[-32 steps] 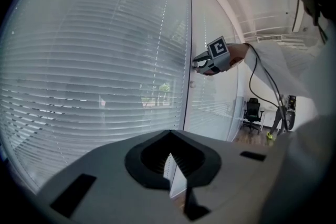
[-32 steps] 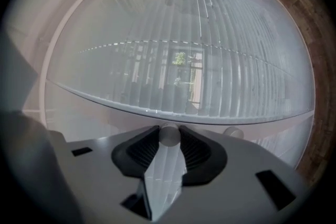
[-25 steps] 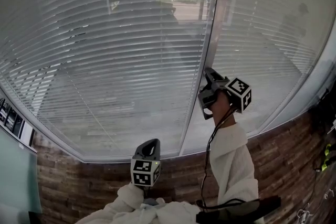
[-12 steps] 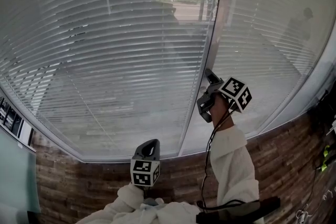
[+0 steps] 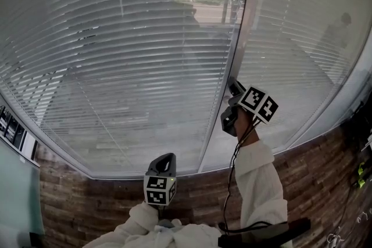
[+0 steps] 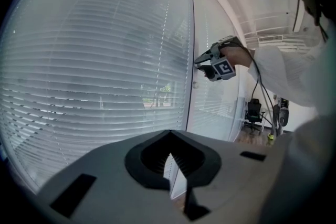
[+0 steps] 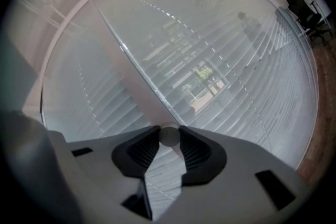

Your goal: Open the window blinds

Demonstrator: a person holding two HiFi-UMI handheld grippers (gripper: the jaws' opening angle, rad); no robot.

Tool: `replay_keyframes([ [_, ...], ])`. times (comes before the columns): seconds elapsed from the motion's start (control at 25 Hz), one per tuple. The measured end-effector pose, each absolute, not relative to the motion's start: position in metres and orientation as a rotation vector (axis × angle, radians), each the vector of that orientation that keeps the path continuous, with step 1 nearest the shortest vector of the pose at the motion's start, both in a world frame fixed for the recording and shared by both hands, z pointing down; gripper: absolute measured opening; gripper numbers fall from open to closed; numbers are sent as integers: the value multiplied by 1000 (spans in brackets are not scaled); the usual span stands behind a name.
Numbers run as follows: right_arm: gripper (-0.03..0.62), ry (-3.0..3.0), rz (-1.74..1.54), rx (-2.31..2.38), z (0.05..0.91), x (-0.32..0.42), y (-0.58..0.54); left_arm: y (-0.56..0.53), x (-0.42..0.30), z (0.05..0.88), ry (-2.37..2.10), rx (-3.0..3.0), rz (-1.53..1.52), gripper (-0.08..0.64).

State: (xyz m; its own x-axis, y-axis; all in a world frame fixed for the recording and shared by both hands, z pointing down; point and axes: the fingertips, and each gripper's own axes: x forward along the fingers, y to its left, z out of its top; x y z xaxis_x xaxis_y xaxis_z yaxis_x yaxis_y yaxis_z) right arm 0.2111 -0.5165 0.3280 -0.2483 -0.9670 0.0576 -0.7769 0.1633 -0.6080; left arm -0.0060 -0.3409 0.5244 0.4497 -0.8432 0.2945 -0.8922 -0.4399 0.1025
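Brick-faced wall below, glazing ahead: the window blinds hang lowered, slats part-tilted. Our right tongs pinch the small round knob on the mullion and have rolled since a second ago, so we judge the slats are being turned open. Our left tongs wait low, pressed together, empty.

The left gripper and right gripper are grey, with black ribbed pads. Each carries a white cube of black square markers. White sleeves cover both arms, and a thin black cable trails along the right one.
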Motion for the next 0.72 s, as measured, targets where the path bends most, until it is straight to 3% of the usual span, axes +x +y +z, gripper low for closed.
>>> replay_keyframes([
  [0.72, 130, 2402, -321, -2043, 329, 207, -515, -344, -4, 522, -1497, 2468, 289, -2],
])
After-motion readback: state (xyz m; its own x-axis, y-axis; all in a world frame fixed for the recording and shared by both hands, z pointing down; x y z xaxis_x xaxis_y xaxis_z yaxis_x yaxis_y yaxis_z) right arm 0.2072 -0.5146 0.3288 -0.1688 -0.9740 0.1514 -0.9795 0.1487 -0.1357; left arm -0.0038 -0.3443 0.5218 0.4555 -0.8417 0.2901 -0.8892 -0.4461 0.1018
